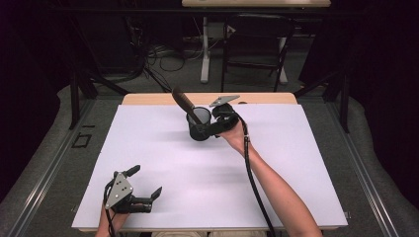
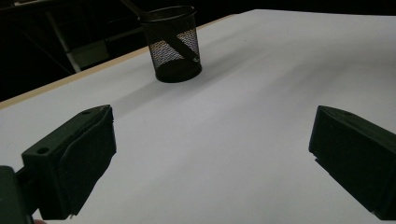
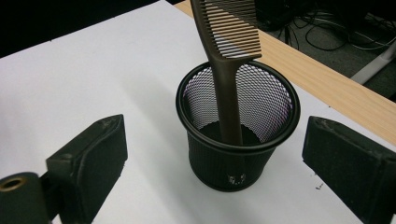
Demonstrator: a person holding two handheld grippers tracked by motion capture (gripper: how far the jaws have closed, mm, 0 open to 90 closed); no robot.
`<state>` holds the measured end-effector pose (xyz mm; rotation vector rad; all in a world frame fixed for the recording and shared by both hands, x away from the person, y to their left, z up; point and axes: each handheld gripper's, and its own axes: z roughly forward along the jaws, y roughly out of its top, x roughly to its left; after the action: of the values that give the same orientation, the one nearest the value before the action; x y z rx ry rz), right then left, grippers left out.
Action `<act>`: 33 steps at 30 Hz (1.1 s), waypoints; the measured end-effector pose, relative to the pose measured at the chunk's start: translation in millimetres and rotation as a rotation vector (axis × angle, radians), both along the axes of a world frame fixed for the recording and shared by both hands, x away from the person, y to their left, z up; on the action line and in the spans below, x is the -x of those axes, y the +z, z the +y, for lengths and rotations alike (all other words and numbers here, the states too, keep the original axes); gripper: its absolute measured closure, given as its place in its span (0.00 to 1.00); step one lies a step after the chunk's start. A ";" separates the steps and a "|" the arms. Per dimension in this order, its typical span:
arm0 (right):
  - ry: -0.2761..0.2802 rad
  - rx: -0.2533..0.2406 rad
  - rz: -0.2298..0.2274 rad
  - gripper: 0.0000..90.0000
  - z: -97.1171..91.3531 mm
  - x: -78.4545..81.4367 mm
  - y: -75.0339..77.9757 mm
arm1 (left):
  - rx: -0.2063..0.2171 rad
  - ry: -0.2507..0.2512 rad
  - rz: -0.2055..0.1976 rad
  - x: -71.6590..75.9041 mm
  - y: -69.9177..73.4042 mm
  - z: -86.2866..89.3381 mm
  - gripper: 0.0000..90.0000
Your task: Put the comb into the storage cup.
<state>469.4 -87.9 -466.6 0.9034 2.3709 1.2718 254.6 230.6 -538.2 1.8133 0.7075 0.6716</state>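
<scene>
Comb (image 3: 226,60) stands handle-down in a black mesh cup (image 3: 238,140) near the far edge of the white table (image 1: 197,168), leaning over the rim. At the near left corner, the left gripper (image 1: 146,181) rests low by the table edge with its jaws spread wide and nothing between them. Farther right, the right gripper (image 1: 205,129) sits at the cup, jaws parted on either side without touching it.

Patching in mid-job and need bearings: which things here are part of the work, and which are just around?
In play: mesh cup; comb standing in it; right gripper, open, facing the cup.

Just around: left gripper, open, apart; chair; floor cables.
</scene>
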 end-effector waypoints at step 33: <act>0.020 0.008 0.054 0.00 -52.0 39.7 -8.3 | -0.006 -0.005 0.006 -2.2 -0.4 -3.2 0.01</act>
<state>429.6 -140.0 -474.9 0.9253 2.4302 1.2596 256.9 227.4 -538.5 1.8224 0.7051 0.6660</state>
